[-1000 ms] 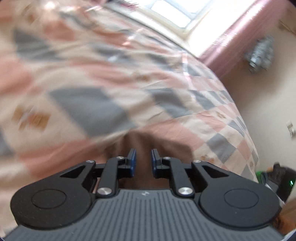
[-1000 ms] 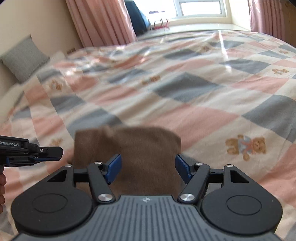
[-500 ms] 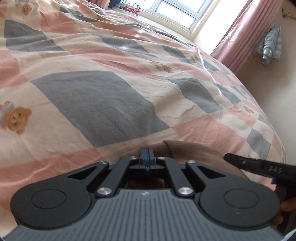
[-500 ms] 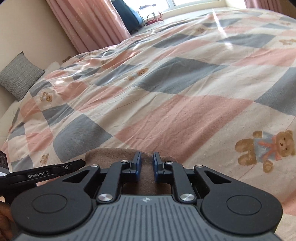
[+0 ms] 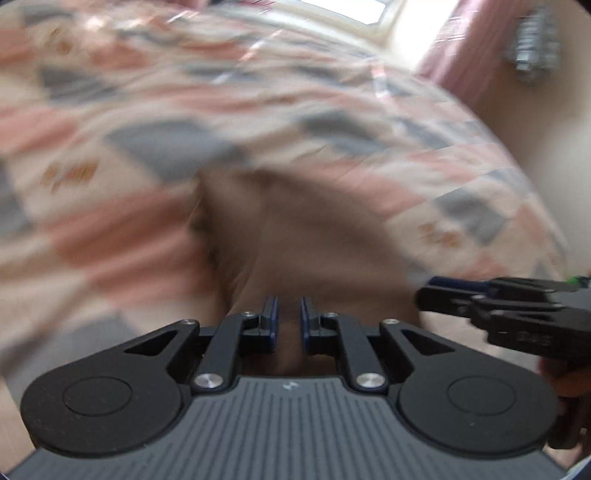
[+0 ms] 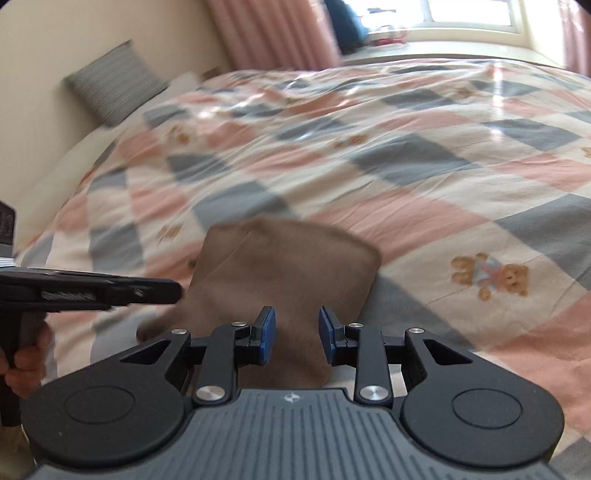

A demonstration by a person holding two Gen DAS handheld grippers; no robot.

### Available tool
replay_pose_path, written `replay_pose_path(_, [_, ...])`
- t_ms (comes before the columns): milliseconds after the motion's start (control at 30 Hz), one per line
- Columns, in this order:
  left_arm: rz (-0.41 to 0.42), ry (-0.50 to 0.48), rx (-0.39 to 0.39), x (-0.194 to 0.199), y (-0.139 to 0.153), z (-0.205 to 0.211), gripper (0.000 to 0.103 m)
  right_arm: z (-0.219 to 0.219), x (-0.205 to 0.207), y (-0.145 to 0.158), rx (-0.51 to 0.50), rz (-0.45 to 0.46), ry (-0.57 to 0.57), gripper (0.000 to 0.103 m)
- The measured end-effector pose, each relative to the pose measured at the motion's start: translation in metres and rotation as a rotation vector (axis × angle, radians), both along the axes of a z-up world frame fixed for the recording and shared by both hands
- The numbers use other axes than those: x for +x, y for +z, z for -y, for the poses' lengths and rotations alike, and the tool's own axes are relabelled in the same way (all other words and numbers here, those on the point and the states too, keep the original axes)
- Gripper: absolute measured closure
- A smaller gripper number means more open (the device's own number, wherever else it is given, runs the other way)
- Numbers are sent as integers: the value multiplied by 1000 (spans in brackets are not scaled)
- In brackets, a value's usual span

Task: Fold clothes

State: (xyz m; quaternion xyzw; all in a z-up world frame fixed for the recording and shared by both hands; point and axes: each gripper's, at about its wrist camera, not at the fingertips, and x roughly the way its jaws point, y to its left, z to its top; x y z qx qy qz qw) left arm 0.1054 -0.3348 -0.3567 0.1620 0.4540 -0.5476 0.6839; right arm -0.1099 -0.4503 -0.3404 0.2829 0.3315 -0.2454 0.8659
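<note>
A brown garment (image 6: 288,266) lies folded into a small rectangle on the checked bedspread (image 6: 406,166). My right gripper (image 6: 297,317) hovers over its near edge, open, with nothing between its fingers. The left gripper's black body (image 6: 92,291) reaches in from the left, its tip beside the garment's left edge. The left wrist view is motion-blurred; there the brown garment (image 5: 295,229) spreads ahead of my left gripper (image 5: 289,306), whose fingers stand a little apart over the cloth. The right gripper (image 5: 498,306) shows at the right.
The pink, grey and cream bedspread (image 5: 147,140) with teddy bear prints stretches far ahead. A grey pillow (image 6: 114,81) leans on the wall at the back left. Pink curtains (image 6: 273,33) and a bright window (image 6: 472,14) lie beyond. A hand (image 6: 26,362) holds the left gripper's handle.
Half a second ago the left fingers were shut and the right ones nearly so. Both have since parted and drawn back, so more of the folded garment shows. The left view has blurred.
</note>
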Motion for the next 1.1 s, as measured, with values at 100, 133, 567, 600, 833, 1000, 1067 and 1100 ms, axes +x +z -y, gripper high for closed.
replay_pose_path(100, [13, 119, 34, 0, -16, -5, 100, 2, 15, -27, 5, -55, 122, 66])
replay_pose_path(133, [24, 155, 30, -3, -9, -7, 100, 2, 15, -25, -7, -52, 155, 65])
replay_pose_path(567, [63, 492, 245, -61, 29, 5, 75, 37, -3, 5, 69, -38, 367, 61])
replay_pose_path(600, [57, 516, 253, -65, 38, 3, 69, 41, -2, 6, 81, -45, 381, 54])
replay_pose_path(833, [27, 601, 347, -102, 68, -5, 52, 74, -4, 34, 101, -167, 460, 34])
replay_pose_path(1000, [-55, 616, 376, -119, 60, -7, 45, 78, 6, 37, 92, -186, 528, 31])
replay_pose_path(1067, [-63, 612, 399, -123, 54, -6, 45, 79, 9, 35, 103, -187, 548, 31])
replay_pose_path(1100, [-70, 611, 399, -123, 52, -5, 45, 79, 11, 33, 104, -190, 555, 31])
